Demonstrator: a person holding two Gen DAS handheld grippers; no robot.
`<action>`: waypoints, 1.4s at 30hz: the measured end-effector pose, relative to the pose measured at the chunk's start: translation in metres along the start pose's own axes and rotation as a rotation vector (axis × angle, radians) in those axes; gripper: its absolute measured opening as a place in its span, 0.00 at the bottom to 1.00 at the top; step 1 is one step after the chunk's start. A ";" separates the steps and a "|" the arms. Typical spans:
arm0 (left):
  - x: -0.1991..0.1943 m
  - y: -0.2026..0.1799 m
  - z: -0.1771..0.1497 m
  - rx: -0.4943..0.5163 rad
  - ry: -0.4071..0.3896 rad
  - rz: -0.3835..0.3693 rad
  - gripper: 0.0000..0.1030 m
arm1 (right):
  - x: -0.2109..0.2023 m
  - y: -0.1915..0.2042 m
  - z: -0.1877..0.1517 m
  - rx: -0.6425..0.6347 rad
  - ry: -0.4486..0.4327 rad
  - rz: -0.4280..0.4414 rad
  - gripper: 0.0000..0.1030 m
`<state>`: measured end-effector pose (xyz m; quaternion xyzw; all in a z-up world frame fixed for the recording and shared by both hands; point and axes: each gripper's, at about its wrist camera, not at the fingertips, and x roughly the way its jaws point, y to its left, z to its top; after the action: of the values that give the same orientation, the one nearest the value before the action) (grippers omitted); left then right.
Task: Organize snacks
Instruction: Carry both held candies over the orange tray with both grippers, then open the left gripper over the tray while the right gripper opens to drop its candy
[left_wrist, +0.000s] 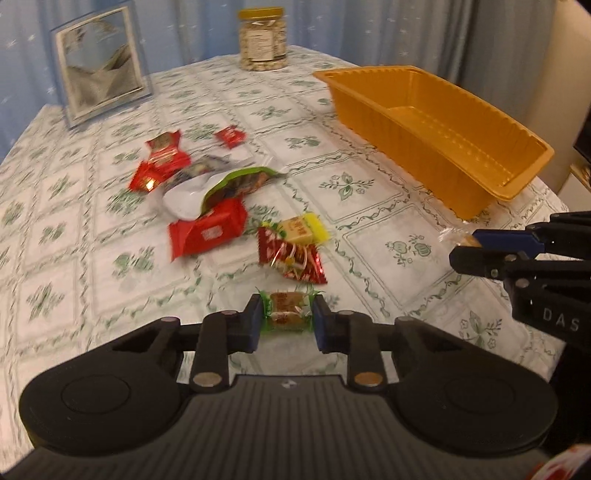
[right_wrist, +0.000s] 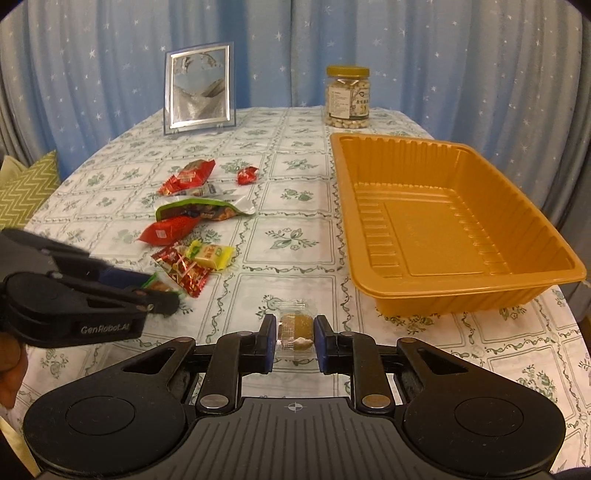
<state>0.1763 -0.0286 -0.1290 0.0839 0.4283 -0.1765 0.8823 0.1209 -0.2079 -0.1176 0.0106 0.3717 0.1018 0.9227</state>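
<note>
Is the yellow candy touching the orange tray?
Apart. The right wrist view shows the yellow candy lying among the loose snacks, with bare tablecloth between it and the orange tray; the left wrist view shows the same gap.

Table (right_wrist: 295, 236): snack packets (right_wrist: 177, 229), orange tray (right_wrist: 461, 291), jar (right_wrist: 347, 98), frame (right_wrist: 199, 90).

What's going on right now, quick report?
Left gripper shut on green-wrapped candy. Right gripper shut on clear-wrapped snack. Orange tray empty. Nothing blocking the way to it.
</note>
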 end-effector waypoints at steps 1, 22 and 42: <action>-0.005 -0.001 -0.002 -0.008 0.000 0.006 0.24 | -0.003 0.000 0.000 0.001 -0.004 0.002 0.21; -0.055 -0.096 0.088 -0.073 -0.209 -0.103 0.24 | -0.073 -0.088 0.061 0.125 -0.170 -0.141 0.21; 0.001 -0.131 0.106 -0.029 -0.185 -0.121 0.44 | -0.055 -0.157 0.063 0.234 -0.130 -0.157 0.22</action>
<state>0.2029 -0.1815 -0.0638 0.0284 0.3520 -0.2299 0.9069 0.1535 -0.3691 -0.0495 0.0955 0.3202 -0.0158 0.9424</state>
